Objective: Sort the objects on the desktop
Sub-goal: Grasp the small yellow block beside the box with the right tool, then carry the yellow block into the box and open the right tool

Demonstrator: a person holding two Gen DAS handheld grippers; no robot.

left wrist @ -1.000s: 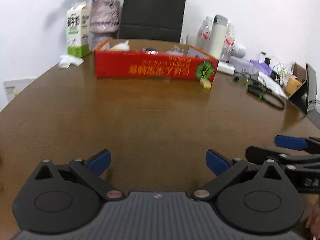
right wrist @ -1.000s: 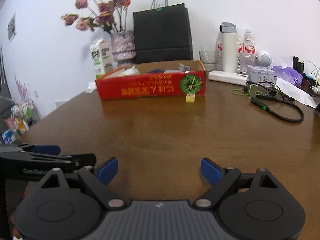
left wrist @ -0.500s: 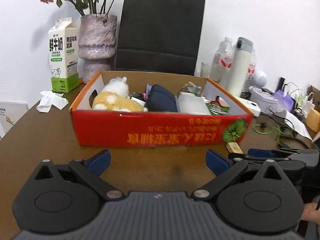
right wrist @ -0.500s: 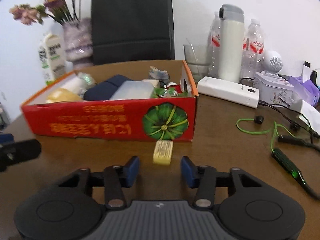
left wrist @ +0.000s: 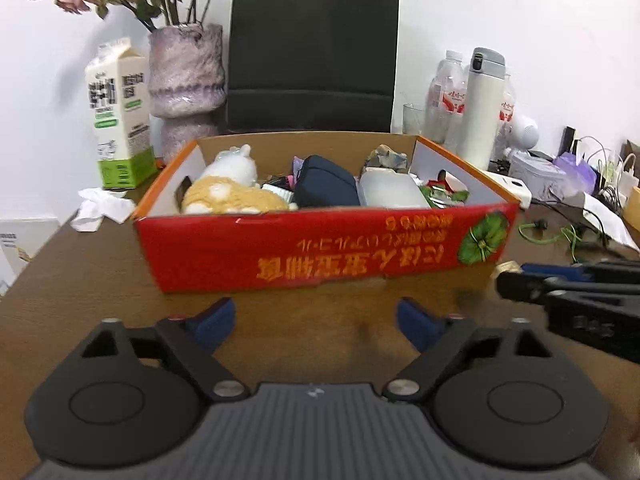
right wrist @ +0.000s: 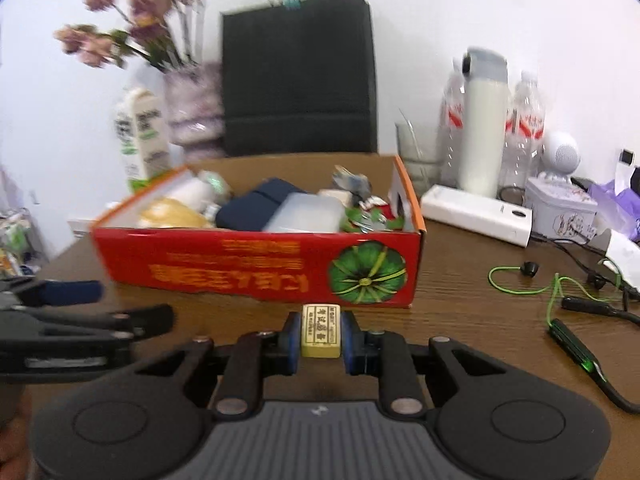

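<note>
A red cardboard box stands on the brown table and holds a plush toy, a dark blue pouch and other items. My right gripper is shut on a small yellow block just in front of the box's near right corner. In the left wrist view the block peeks out at the right gripper's tip. My left gripper is open and empty, facing the box's front wall.
Behind the box stand a milk carton, a vase with flowers, a black paper bag, a white flask and water bottles. A white power bank, a green earphone cable and crumpled tissue lie on the table.
Both grippers have moved up to the red box. My right gripper has closed on the small yellow block that lay in front of the box. The left stays open.
</note>
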